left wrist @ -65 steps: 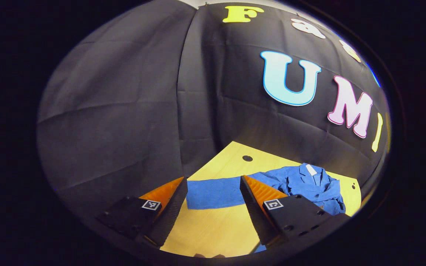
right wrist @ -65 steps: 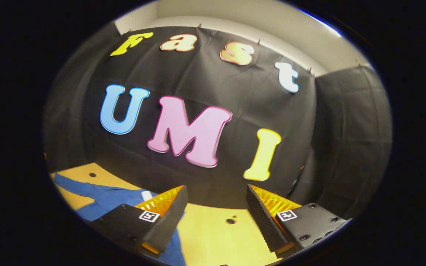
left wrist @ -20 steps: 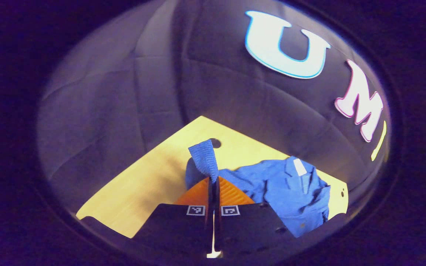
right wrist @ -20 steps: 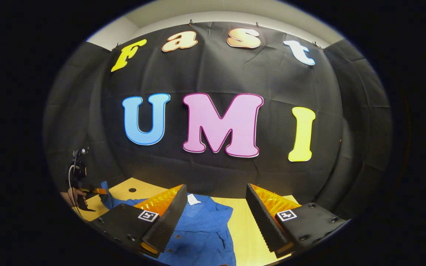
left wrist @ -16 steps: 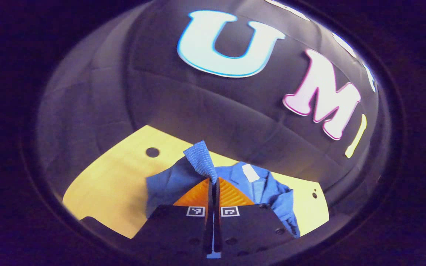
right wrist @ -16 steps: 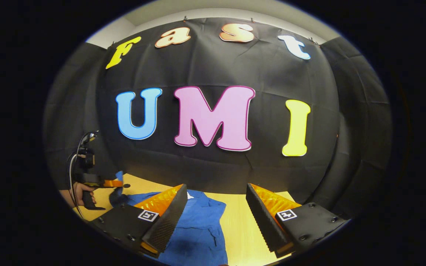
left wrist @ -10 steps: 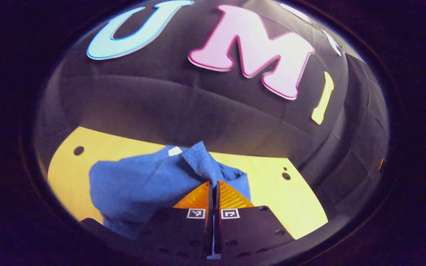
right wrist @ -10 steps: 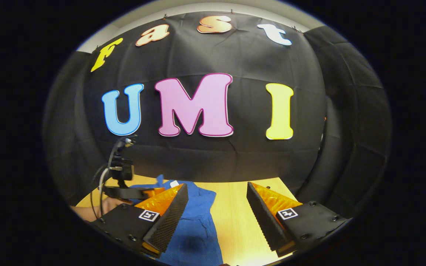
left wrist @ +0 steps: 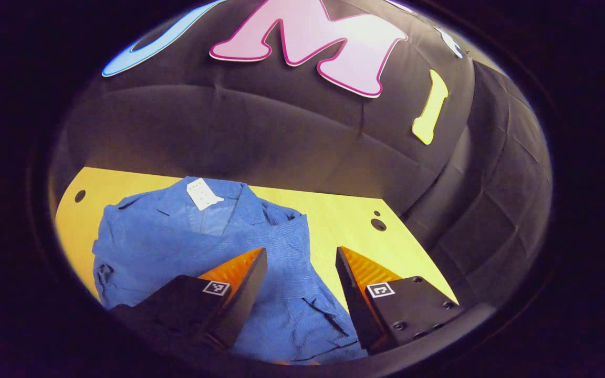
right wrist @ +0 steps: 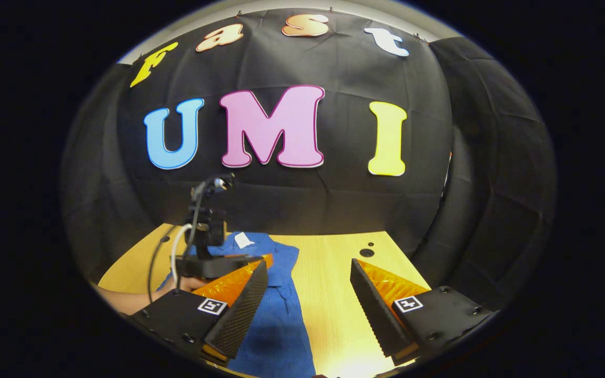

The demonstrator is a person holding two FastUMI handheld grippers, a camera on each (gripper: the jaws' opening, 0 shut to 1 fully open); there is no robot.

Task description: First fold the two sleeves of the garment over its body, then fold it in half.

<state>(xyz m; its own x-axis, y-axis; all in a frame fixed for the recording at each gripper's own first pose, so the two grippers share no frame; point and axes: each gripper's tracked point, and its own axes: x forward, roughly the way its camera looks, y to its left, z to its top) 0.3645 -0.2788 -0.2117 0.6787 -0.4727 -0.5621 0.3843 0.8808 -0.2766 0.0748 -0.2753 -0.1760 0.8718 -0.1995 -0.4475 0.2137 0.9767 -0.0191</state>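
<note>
A blue garment [left wrist: 176, 241] lies collar-up on the yellow wooden table [left wrist: 350, 220], a white label [left wrist: 200, 192] at its neck. One sleeve lies folded across the body, its edge near the right side [left wrist: 292, 236]. My left gripper [left wrist: 300, 262] hovers open just above that folded part, nothing between its fingers. In the right gripper view the garment [right wrist: 276, 325] runs under the left finger of my right gripper [right wrist: 308, 286], which stands open over bare table [right wrist: 334, 283]. There the left gripper [right wrist: 250, 258], held by a hand [right wrist: 134, 300], hangs over the garment.
The black cloth wall closes the table off at the back and on the right. Small round holes [left wrist: 378, 224] mark the tabletop near its far corners. Bare wood lies to the right of the garment [right wrist: 329, 315].
The left gripper carried the pinched sleeve to the right over the garment's body, then opened and let it go. The right gripper stayed open and barely shifted.
</note>
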